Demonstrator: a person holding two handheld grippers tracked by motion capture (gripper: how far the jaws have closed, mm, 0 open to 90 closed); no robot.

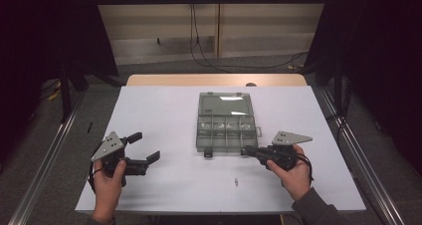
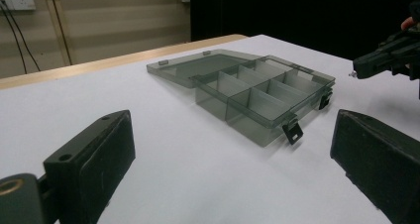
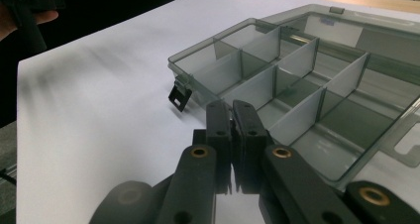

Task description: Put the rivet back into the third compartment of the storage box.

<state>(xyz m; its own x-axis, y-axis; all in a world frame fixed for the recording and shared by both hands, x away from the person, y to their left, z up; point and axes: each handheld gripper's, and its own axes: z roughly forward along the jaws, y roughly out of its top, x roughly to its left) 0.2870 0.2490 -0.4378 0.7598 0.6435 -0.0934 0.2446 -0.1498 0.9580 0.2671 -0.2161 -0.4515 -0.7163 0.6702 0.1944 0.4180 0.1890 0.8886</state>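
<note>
White table [image 1: 164, 115] from the high view, open compartment box [image 1: 226, 125] mid-table, small screw [image 1: 236, 181] lying loose nearby; left gripper [image 2: 233, 149] view, jaws wide and idle; right gripper [image 3: 232, 116] view, jaws pinched over the front compartments, whose tiny held piece could slip outside.

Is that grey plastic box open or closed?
Open: the box has its lid laid back flat on the table, leaving the compartments uncovered.
</note>
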